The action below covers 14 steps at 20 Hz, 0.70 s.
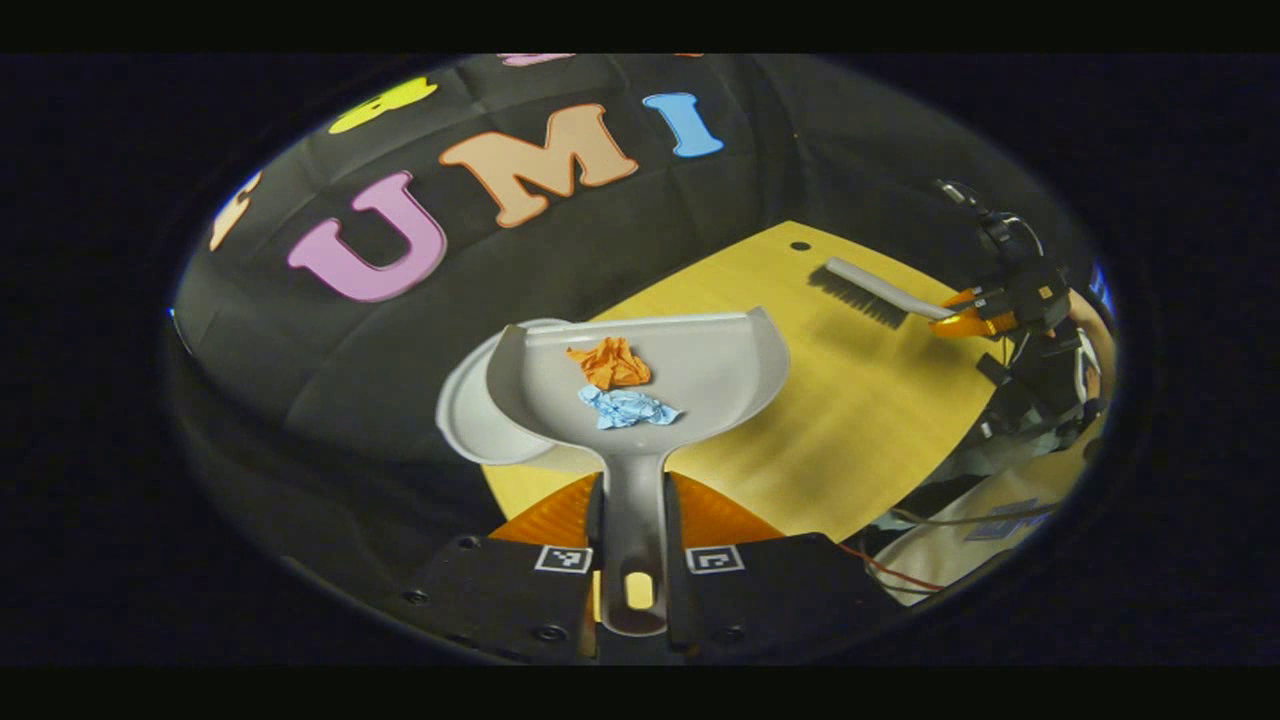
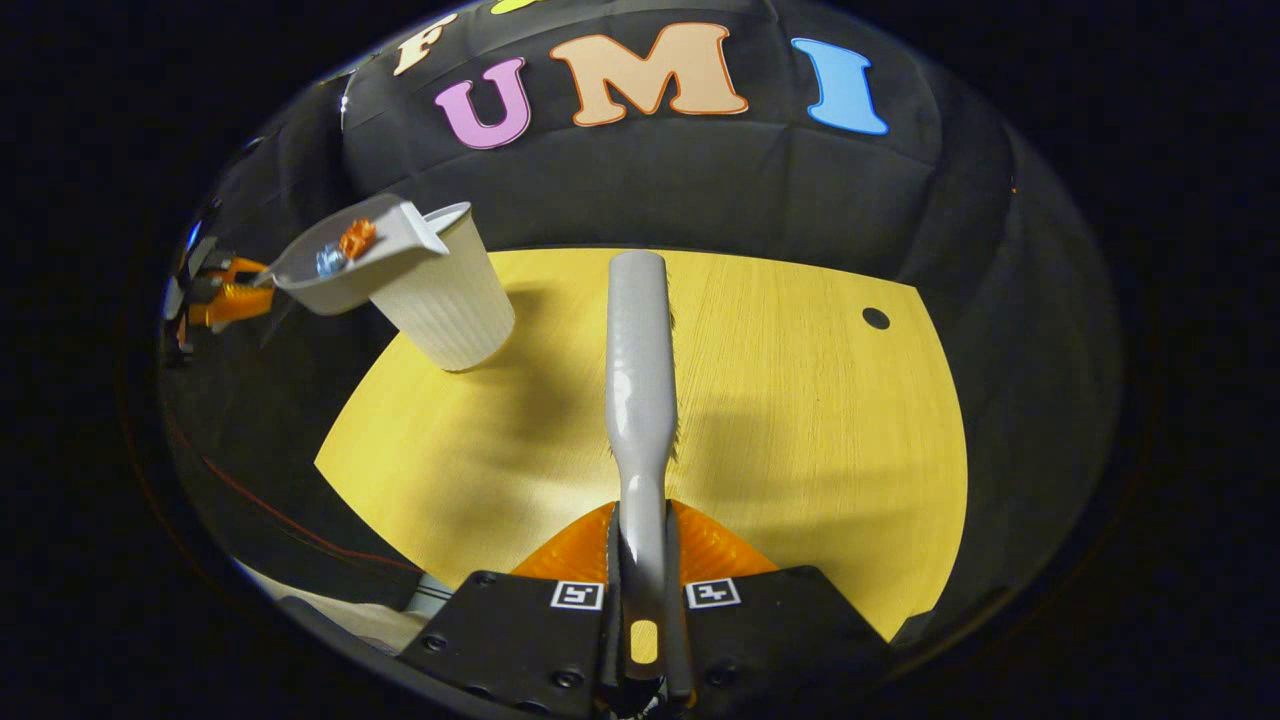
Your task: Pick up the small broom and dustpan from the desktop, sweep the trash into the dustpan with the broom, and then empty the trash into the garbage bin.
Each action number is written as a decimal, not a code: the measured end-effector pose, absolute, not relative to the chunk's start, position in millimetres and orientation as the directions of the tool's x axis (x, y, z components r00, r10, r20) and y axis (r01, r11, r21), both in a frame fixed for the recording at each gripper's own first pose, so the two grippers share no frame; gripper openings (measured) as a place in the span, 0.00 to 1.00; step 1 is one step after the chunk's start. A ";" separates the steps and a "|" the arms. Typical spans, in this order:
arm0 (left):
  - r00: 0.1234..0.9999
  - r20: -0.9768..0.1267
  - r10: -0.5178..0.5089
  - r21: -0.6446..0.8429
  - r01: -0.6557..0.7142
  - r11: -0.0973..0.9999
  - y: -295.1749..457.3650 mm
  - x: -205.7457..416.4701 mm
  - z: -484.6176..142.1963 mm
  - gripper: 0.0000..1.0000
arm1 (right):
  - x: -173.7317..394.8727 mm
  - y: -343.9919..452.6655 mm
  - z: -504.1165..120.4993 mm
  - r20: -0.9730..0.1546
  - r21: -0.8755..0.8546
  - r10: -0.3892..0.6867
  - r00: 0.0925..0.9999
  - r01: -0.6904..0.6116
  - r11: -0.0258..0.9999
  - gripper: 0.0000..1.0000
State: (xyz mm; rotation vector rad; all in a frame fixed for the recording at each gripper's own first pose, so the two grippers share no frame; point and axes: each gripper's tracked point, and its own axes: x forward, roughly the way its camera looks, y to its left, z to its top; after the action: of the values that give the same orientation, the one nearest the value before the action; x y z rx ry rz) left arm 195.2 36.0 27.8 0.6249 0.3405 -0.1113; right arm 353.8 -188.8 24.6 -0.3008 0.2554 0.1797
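Observation:
My left gripper (image 1: 634, 520) is shut on the handle of a grey dustpan (image 1: 720, 370), held level in the air. Inside the pan lie a crumpled orange scrap (image 1: 608, 362) and a crumpled blue scrap (image 1: 628, 407). The pan's far left edge hangs over the rim of a white ribbed bin (image 1: 470, 420). In the right gripper view the dustpan (image 2: 340, 265) rests above the bin (image 2: 450, 295) at the table's left corner. My right gripper (image 2: 640, 545) is shut on the grey broom handle (image 2: 638, 370), held over the yellow tabletop (image 2: 800, 420). The broom (image 1: 870, 292) also appears far right in the left gripper view.
The yellow table (image 1: 850, 420) has a small dark hole (image 2: 876, 318) near its far right corner. A red cable (image 2: 260, 510) trails below the table's left edge. The hand and sleeve holding the right gripper (image 1: 1010, 315) sit at the right of the left gripper view.

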 end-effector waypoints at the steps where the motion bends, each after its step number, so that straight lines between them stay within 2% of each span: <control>1: 0.940 -0.340 0.018 0.559 0.187 0.808 30.7 197.0 28.3 0.20 | 372.6 -192.1 11.6 -0.285 -0.265 0.148 0.947 -0.226 0.937 0.14; 3: 0.940 -0.333 0.079 0.591 0.142 0.794 24.3 208.0 24.7 0.20 | 416.1 -204.7 18.5 -0.312 -0.264 0.169 0.935 -0.256 0.930 0.14; 4: 0.938 -0.327 0.116 0.620 0.121 0.775 30.3 212.8 36.1 0.19 | 419.5 -207.8 41.5 -0.322 -0.269 0.174 0.931 -0.266 0.926 0.14; 7: 0.908 -0.357 0.218 0.664 0.083 0.743 52.2 253.9 42.3 0.19 | 425.2 -201.6 56.6 -0.349 -0.278 0.180 0.920 -0.285 0.917 0.14; 10: 0.872 -0.396 0.288 0.692 0.077 0.718 63.4 293.0 24.6 0.19 | 439.7 -198.8 61.0 -0.376 -0.272 0.184 0.908 -0.298 0.915 0.14; 11: 0.860 -0.395 0.323 0.721 0.072 0.689 73.3 296.1 24.7 0.19 | 445.3 -199.8 64.5 -0.383 -0.269 0.185 0.905 -0.301 0.915 0.12; 12: 0.848 -0.387 0.363 0.757 0.066 0.650 82.6 302.7 23.6 0.19 | 450.8 -201.4 68.4 -0.389 -0.268 0.184 0.903 -0.302 0.915 0.15; 14: 0.827 -0.357 0.434 0.842 0.084 0.532 100.4 325.0 26.4 0.20 | 455.0 -199.5 72.8 -0.396 -0.268 0.177 0.901 -0.297 0.916 0.15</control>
State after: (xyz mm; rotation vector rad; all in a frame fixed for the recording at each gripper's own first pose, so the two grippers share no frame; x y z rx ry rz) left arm 325.0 100.4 26.4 1.0011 0.5827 0.2232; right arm 455.0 -199.5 72.8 -0.3308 0.3746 0.2499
